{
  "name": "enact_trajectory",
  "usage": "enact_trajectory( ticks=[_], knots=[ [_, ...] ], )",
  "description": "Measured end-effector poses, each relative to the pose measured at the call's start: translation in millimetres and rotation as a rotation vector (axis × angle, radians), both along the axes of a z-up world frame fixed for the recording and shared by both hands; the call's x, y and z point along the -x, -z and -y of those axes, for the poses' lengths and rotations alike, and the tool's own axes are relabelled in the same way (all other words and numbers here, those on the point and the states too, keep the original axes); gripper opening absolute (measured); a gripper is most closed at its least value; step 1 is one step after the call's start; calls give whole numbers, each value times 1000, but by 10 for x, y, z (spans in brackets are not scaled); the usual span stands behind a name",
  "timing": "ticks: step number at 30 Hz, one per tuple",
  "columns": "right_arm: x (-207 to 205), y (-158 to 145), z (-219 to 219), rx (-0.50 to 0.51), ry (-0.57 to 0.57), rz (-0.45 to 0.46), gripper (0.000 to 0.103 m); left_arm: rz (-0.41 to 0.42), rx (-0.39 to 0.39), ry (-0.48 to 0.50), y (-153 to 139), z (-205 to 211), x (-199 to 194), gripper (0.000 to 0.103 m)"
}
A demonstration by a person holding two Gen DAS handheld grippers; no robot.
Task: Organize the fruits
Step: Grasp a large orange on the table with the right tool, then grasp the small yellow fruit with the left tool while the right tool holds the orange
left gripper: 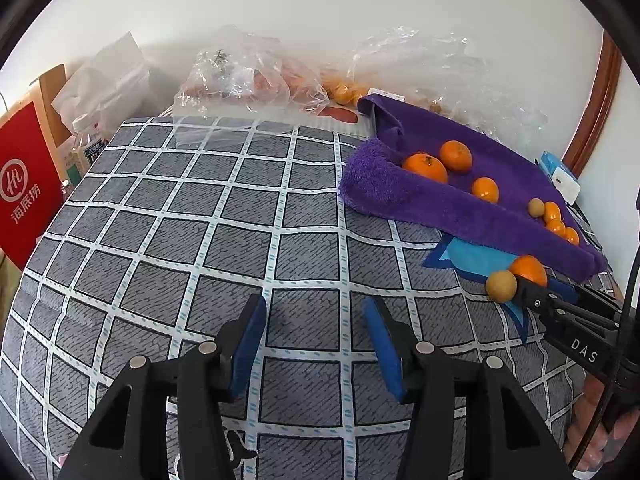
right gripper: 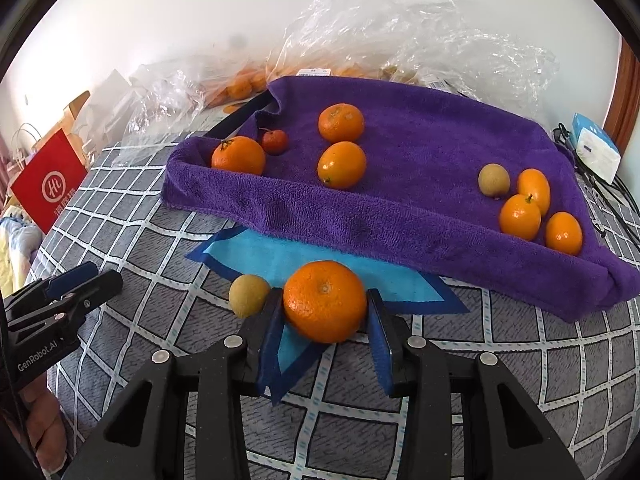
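Observation:
My right gripper (right gripper: 325, 312) is closed around a large orange mandarin (right gripper: 325, 307) on a light blue cloth (right gripper: 280, 258); both pads touch its sides. A small tan longan (right gripper: 249, 295) lies just left of it. Behind, a purple towel (right gripper: 420, 160) holds several mandarins (right gripper: 341, 123), kumquats (right gripper: 520, 217), one longan (right gripper: 494, 179) and a small red fruit (right gripper: 275, 142). My left gripper (left gripper: 314, 336) is open and empty over the checked tablecloth (left gripper: 200, 220). The left wrist view shows the right gripper (left gripper: 520, 286) at the mandarin (left gripper: 529, 269) and longan (left gripper: 501, 286).
Clear plastic bags (left gripper: 248, 72) with more fruit lie at the back by the wall. A red bag (left gripper: 24, 184) stands off the table's left edge. A white and blue box (right gripper: 596, 148) and cables lie at the far right.

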State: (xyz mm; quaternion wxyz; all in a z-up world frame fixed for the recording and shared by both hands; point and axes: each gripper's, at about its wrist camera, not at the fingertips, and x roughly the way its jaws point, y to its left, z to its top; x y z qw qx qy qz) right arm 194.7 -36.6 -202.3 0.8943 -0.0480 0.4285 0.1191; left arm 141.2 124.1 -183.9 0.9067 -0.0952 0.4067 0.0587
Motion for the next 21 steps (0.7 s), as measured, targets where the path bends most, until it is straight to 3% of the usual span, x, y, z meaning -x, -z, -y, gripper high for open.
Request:
enact_trajectory(
  ticks=[5, 10, 21],
  knots=[
    [77, -99, 191, -8, 50, 42, 39, -2, 0, 10, 7, 6, -10, 54],
    [214, -192, 475, 72, 138, 98, 39, -3, -4, 12, 13, 14, -15, 55],
    [476, -135, 975, 55, 190, 94, 39, -21, -41, 24, 30, 62, -37, 65]
  ],
)
